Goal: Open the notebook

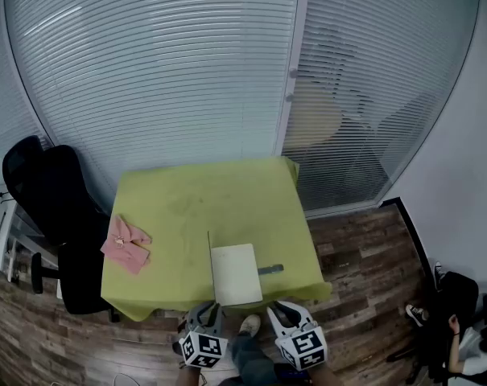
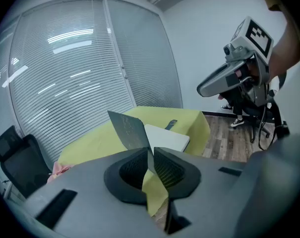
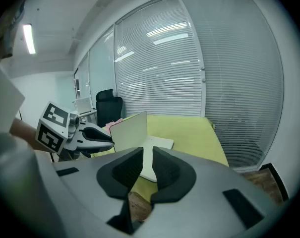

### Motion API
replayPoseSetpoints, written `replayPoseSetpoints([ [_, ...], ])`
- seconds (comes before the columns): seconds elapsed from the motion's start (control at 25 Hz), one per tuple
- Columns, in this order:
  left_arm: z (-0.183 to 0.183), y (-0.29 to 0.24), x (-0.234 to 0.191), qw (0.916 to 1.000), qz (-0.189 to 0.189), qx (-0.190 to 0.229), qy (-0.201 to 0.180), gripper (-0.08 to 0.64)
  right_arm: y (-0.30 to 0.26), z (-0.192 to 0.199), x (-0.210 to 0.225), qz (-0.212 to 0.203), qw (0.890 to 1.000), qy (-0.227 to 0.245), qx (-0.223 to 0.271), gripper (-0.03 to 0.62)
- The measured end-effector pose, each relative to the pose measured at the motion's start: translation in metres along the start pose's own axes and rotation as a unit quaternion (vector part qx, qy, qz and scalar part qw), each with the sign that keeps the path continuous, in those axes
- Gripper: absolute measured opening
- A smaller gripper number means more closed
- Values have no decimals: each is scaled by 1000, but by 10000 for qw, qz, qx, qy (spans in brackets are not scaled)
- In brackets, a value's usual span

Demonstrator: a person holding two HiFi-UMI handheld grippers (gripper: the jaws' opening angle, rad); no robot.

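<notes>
The notebook (image 1: 237, 273) lies at the near edge of the table (image 1: 195, 199), which is draped in yellow-green cloth; its white page shows. Its grey cover (image 2: 127, 128) stands up steeply on the left side. My left gripper (image 2: 150, 155) is shut on the cover's near corner, the thin sheet running between the pads. In the head view the left gripper (image 1: 211, 308) sits at the notebook's near left corner. My right gripper (image 1: 282, 305) hovers off the near right corner. Its jaws (image 3: 148, 155) stand slightly apart with nothing between them. In the right gripper view the raised cover (image 3: 130, 131) shows its pale inner face.
A dark pen-like thing (image 1: 270, 269) lies right of the notebook. A pink cloth (image 1: 126, 244) sits at the table's left edge, beside a black office chair (image 1: 54, 207). Glass walls with blinds stand behind. A seated person (image 1: 460, 328) is at the far right on the wood floor.
</notes>
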State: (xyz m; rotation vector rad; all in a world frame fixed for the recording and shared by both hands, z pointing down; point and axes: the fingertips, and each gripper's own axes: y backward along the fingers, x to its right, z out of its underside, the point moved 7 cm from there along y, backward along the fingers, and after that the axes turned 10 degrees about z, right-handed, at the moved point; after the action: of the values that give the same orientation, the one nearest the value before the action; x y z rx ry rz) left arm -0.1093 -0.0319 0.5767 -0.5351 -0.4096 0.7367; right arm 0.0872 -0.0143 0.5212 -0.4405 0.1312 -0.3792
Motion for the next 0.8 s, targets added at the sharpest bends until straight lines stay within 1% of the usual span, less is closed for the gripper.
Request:
replayPoseSetpoints([
  [0.24, 6, 6, -7, 9996, -70, 60, 252, 57, -3, -1, -5, -47, 10000, 11, -46, 72],
  [0.8, 20, 14, -16, 9973, -221, 163, 685, 58, -12, 2, -8, -97, 9999, 9, -113, 71],
])
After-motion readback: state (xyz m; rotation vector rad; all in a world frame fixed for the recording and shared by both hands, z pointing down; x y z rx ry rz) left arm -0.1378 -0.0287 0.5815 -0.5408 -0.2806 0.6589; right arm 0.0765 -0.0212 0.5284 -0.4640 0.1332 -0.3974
